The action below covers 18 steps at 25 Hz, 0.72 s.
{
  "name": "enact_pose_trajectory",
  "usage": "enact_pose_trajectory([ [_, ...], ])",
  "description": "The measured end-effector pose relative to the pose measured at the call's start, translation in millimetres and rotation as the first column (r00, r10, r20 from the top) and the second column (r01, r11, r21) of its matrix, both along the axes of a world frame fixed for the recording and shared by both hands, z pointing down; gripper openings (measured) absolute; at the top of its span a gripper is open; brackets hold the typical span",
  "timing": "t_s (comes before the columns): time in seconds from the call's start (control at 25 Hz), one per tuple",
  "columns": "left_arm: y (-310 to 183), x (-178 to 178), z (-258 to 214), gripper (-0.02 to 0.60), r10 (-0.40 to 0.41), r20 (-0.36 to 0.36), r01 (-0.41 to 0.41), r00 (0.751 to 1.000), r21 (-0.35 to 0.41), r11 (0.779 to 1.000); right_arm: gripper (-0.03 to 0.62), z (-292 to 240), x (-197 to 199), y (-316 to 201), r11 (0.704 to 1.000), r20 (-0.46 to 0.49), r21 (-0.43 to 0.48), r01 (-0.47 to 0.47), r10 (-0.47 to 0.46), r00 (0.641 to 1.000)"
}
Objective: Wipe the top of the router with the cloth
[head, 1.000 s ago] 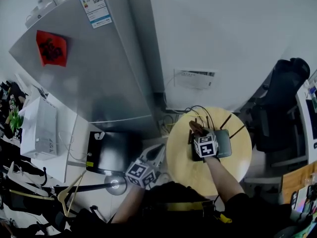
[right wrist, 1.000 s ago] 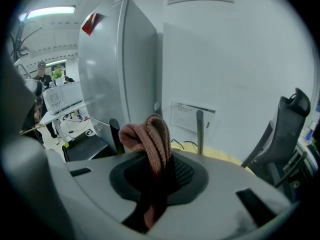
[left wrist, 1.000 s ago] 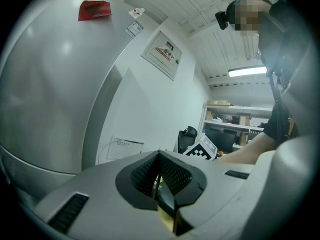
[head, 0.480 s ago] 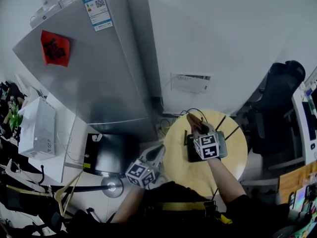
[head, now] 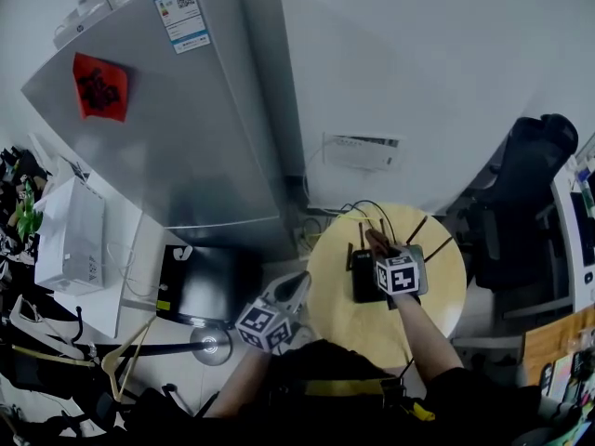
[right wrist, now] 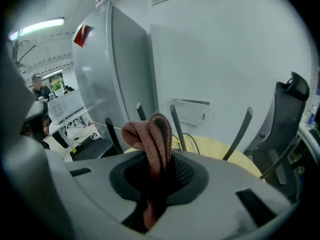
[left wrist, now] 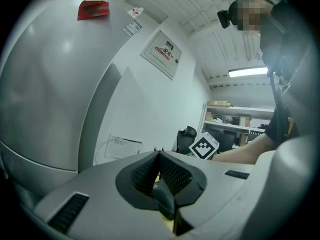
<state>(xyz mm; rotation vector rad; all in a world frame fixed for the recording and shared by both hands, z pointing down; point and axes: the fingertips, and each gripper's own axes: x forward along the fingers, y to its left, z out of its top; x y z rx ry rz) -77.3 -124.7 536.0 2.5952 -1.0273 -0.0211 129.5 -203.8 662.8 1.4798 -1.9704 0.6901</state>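
Observation:
A black router (head: 369, 275) with several upright antennas (right wrist: 174, 122) lies on the round wooden table (head: 346, 314). My right gripper (head: 380, 246) hovers over the router's top, shut on a folded brown cloth (right wrist: 152, 149) that sticks up between its jaws. The cloth (head: 376, 242) shows at the router's far side in the head view. My left gripper (head: 294, 291) is held off the table's left edge, shut with nothing between its jaws, and in the left gripper view it (left wrist: 161, 176) points toward the wall.
A tall grey fridge (head: 177, 110) stands at the left behind the table. A white wall box (head: 361, 151) with cables hangs behind the table. A black office chair (head: 516, 193) is at the right. A black box (head: 200, 286) sits on the floor left of the table.
My right gripper with the cloth has shifted slightly right across the router top. The left gripper has stayed where it was.

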Motion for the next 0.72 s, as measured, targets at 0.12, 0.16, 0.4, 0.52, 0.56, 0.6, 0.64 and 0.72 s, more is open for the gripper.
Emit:
enact_pose_trajectory([
  [0.12,-2,-6,3,0.000,-0.015,0.006,0.015,1.000,-0.009,1.000,0.061,27,2,2,0.996,-0.003,-0.088,-0.009,0.009,1.000],
  [0.16,-3,-8,5,0.000,-0.018,0.008,0.019,1.000,-0.014,1.000,0.061,35,3,2,0.994,-0.009,-0.111,-0.020,0.019,1.000],
  [0.4,-9,-18,15,0.000,-0.034,0.036,0.036,0.999,-0.054,0.998,0.061,75,10,-7,0.968,-0.015,-0.232,-0.099,0.098,0.995],
  [0.52,-15,-21,15,0.000,-0.040,0.043,0.043,0.998,-0.063,0.997,0.061,94,10,-10,0.943,0.007,-0.308,-0.130,0.139,0.990],
  [0.56,-17,-21,15,0.000,-0.041,0.045,0.044,0.998,-0.062,0.997,0.063,99,9,-11,0.935,0.011,-0.327,-0.137,0.149,0.989],
  [0.6,-18,-23,14,0.000,-0.044,0.046,0.046,0.998,-0.061,0.997,0.063,103,8,-12,0.931,0.009,-0.336,-0.142,0.154,0.988],
  [0.64,-19,-24,15,0.000,-0.047,0.047,0.050,0.998,-0.062,0.997,0.063,106,7,-12,0.931,-0.002,-0.336,-0.143,0.151,0.989],
  [0.72,-21,-27,17,0.000,-0.057,0.046,0.060,0.997,-0.066,0.996,0.063,109,6,-13,0.937,-0.046,-0.326,-0.126,0.118,0.992],
])
